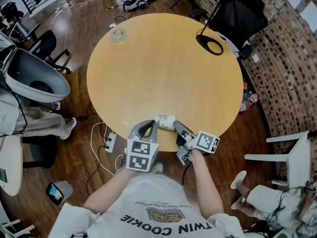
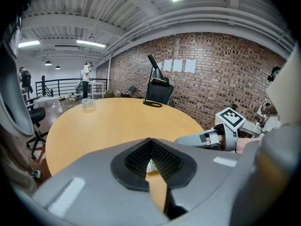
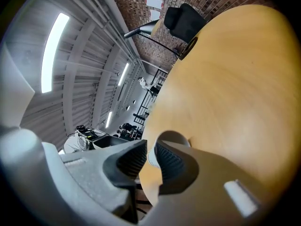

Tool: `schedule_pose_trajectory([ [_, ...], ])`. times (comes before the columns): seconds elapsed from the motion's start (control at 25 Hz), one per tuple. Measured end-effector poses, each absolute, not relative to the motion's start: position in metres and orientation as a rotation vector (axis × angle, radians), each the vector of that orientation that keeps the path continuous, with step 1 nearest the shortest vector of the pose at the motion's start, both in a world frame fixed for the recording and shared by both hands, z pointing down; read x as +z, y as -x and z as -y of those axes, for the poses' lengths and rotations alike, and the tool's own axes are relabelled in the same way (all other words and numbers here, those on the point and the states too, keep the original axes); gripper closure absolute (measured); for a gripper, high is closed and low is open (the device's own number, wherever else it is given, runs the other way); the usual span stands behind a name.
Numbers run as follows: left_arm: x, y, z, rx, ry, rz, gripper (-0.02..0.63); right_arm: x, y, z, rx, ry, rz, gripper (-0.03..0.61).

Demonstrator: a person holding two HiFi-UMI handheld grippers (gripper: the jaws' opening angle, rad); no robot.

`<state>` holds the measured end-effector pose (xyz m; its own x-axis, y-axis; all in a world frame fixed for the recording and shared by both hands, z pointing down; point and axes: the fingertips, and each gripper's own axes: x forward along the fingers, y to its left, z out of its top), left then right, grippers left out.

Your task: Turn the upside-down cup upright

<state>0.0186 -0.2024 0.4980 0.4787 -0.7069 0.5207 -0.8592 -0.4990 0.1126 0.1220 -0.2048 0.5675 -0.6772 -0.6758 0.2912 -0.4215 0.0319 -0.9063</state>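
A cream paper cup (image 1: 165,122) lies on its side near the front edge of the round wooden table (image 1: 163,68). My right gripper (image 1: 176,127) comes at it from the right. In the right gripper view the cup's white wall (image 3: 151,157) sits in the narrow gap between the pads and the grey mouth (image 3: 175,137) shows above one jaw, so my right gripper (image 3: 150,154) is shut on the cup's rim. My left gripper (image 1: 150,129) rests just left of the cup with its jaws (image 2: 150,141) shut and nothing held. A sliver of the cup (image 2: 150,165) shows behind them.
A clear round container (image 1: 117,34) stands at the table's far left and a black ring-shaped lamp base (image 1: 214,45) at the far right. A black office chair (image 1: 242,9), a white chair (image 1: 292,155), a grey pod seat (image 1: 34,76) and a floor power strip (image 1: 110,143) surround the table.
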Motion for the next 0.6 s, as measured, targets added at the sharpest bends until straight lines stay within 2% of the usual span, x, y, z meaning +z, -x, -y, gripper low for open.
schedule_pose_trajectory([
  [0.28,0.5,-0.019,0.202,0.59,-2.372,1.313,0.607,0.564,-0.12,0.21,-1.382,1.33,-2.578,0.526],
  [0.44,0.503,-0.019,0.201,0.586,-2.37,1.313,0.607,0.55,-0.116,0.212,-1.133,1.395,-2.918,0.459],
  [0.6,0.502,-0.015,0.202,0.581,-2.363,1.322,0.607,0.541,-0.098,0.21,-0.798,1.31,-3.376,0.441],
])
